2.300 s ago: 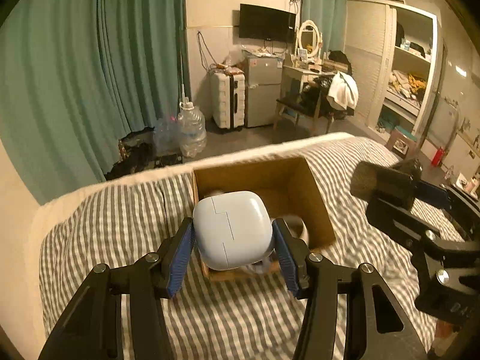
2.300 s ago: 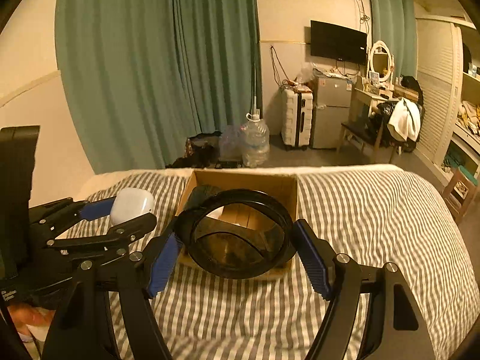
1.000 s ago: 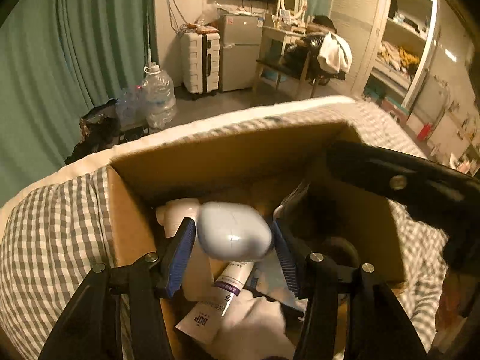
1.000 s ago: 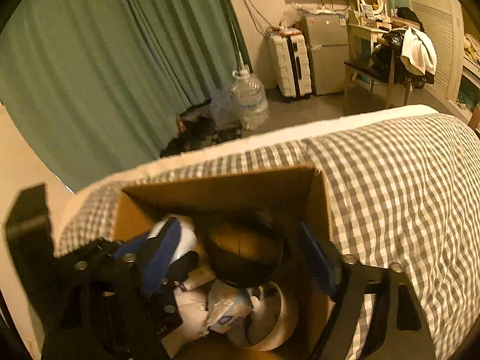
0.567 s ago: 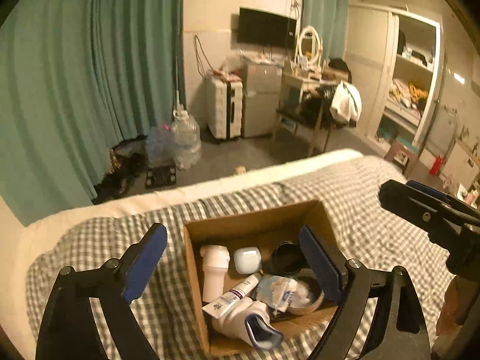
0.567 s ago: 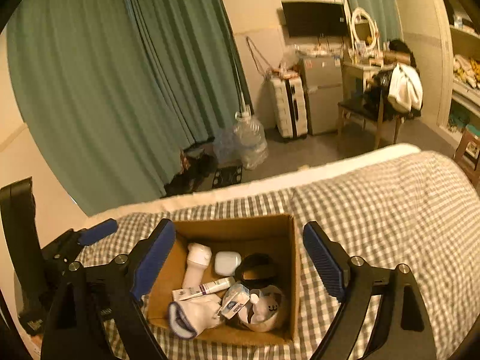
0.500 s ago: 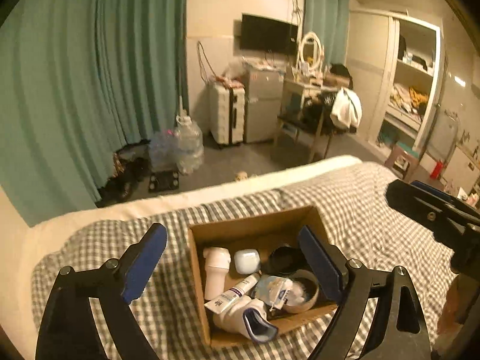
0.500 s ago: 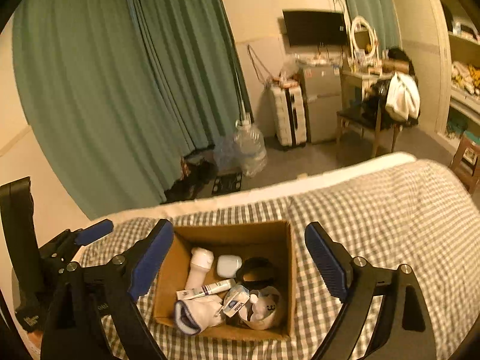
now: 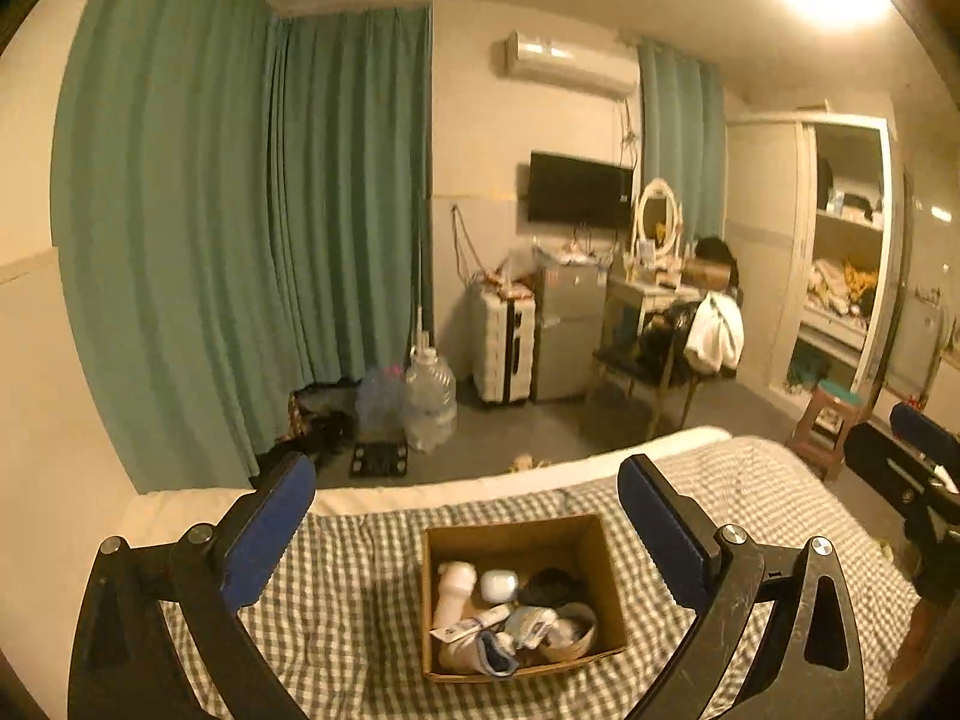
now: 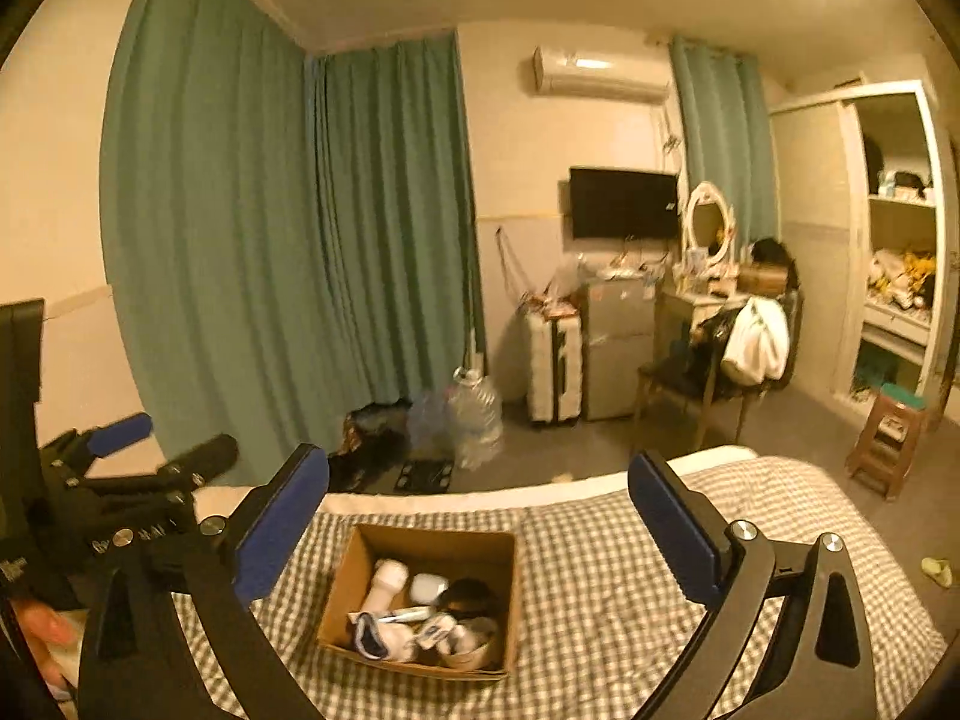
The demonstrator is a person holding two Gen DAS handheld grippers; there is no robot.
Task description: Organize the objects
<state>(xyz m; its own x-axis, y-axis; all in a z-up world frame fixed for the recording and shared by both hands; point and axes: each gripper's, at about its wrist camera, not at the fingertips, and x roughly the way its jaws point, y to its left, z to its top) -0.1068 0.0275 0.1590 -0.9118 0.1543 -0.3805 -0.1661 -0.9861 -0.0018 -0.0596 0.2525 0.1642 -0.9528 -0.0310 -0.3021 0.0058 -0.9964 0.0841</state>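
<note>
Both tongs, left (image 9: 465, 525) and right (image 10: 477, 513), are opening wide with nothing between them. The cardboard box (image 9: 591, 546) at 6 o'clock on the bed (image 9: 360, 588) looks packed; sweep the checked cover for strays before finishing

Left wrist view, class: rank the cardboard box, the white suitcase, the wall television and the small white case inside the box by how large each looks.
1. cardboard box, largest, though it lies nearest the camera
2. white suitcase and wall television look much alike; not ranked
3. small white case, plainly smallest
</note>
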